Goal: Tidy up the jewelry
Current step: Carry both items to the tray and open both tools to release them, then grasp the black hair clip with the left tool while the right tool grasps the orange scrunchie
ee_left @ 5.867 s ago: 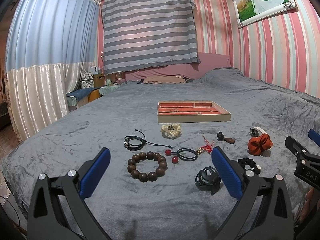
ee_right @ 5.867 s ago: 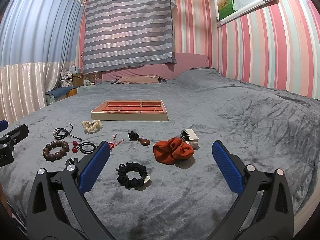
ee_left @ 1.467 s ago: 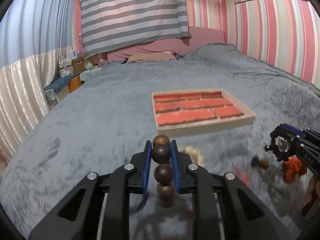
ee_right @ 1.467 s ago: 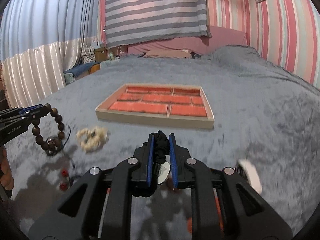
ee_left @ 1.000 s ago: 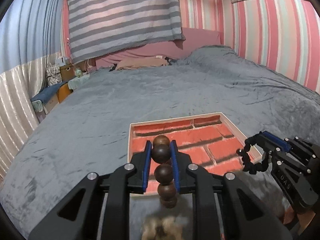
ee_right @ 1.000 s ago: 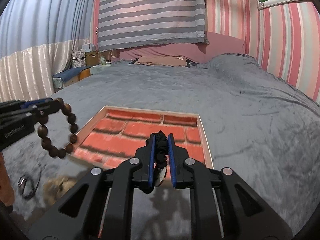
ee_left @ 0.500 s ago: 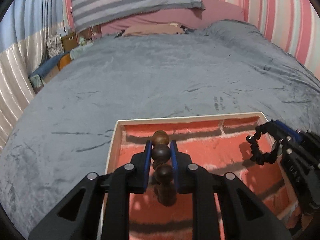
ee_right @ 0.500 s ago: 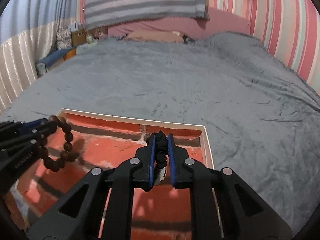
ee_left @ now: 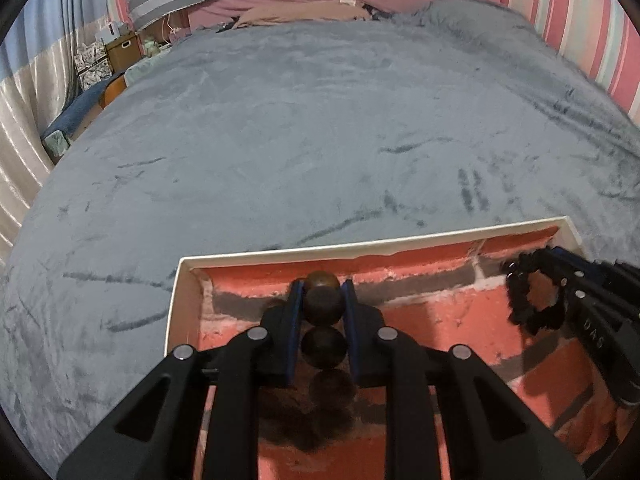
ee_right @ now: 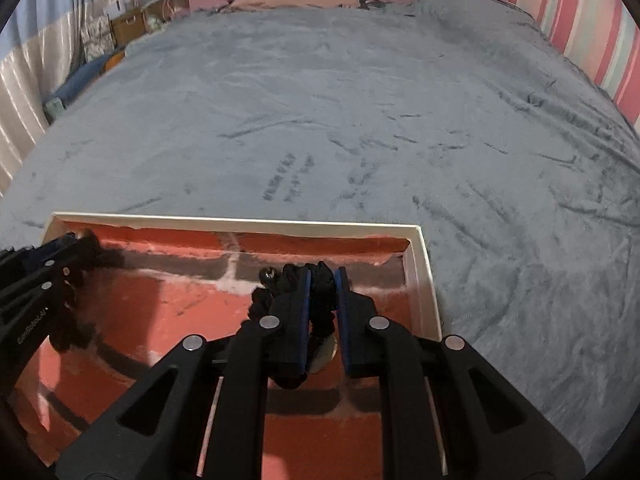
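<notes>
My left gripper is shut on a brown wooden bead bracelet, holding it low over the far left part of the red-lined jewelry tray. My right gripper is shut on a black scrunchie over the tray's far right corner. The scrunchie also shows at the right of the left wrist view. The left gripper and its beads show at the left edge of the right wrist view.
The tray lies on a grey plush bedspread that stretches far beyond it. A pink headboard and pillows stand at the back. Curtains and a bedside box are at the far left. Striped pink wall is at the right.
Both grippers have moved forward and lower over the tray with their loads still held. The tray now fills the lower part of both views.
</notes>
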Demonstrator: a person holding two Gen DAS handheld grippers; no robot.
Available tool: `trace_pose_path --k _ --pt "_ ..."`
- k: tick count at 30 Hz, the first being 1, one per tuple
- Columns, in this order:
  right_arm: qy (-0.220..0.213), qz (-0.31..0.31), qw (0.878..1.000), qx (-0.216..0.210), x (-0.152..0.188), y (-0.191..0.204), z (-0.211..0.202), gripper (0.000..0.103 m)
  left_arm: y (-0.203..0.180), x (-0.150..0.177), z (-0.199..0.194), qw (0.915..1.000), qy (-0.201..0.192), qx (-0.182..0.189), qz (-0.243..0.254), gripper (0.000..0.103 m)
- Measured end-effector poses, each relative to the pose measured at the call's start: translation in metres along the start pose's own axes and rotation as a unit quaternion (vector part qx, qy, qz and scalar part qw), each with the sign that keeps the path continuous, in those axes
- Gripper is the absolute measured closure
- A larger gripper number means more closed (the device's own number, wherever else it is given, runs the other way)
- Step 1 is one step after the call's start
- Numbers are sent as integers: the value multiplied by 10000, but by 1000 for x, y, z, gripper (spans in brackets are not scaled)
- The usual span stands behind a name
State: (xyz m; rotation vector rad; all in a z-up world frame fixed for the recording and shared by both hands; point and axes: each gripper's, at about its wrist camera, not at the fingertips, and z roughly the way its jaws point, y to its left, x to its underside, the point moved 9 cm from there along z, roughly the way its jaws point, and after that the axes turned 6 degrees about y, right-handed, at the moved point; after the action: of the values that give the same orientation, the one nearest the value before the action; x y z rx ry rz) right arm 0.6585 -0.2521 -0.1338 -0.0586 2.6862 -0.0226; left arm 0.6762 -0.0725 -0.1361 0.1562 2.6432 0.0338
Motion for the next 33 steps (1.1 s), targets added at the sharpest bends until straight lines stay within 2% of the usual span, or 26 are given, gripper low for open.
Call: trace_pose_path --k 6,8,10,12,14,18,19,20,21,23,25,27,33 --pt "180 -66 9998 -25 5 2 14 87 5 9 16 9996 298 1 31 77" --pt "174 -41 9998 6 6 1 13 77 6 10 16 9994 343 2 31 74" --pt "152 -55 9999 -18 7 2 9 67 8 9 12 9995 316 -23 4 65" --pt "90 -101 9999 -19 5 3 4 67 8 7 5 9997 260 33 -29 59" --pt "20 -80 9999 -93 4 0 -4 60 7 5 -5 9998 183 84 -48 53" --pt "-246 -26 9996 -169 1 -10 -34 40 8 1 -38 9997 -121 184 -60 39" --pt "-310 7 9994 -174 2 -14 -42 30 9 0 -51 9994 -254 222 -102 31" --pt "-371 60 9991 -181 3 -17 -51 21 12 1 -64 9987 -407 263 -153 27" --pt "-480 126 9986 -206 6 -20 -63 17 13 2 -74 9982 -511 263 -176 20" --pt "-653 181 9974 -235 12 -23 -81 8 16 6 -98 9964 -790 237 -194 14" --pt "-828 166 9964 -107 22 -26 -101 4 20 14 -128 9935 -1121 129 -125 11" --pt "-945 162 9954 -7 32 -29 -117 4 21 24 -148 9924 -1229 60 -59 9" --pt "-1222 174 9922 153 81 -28 -162 4 27 70 -196 9875 -1538 279 -202 8"
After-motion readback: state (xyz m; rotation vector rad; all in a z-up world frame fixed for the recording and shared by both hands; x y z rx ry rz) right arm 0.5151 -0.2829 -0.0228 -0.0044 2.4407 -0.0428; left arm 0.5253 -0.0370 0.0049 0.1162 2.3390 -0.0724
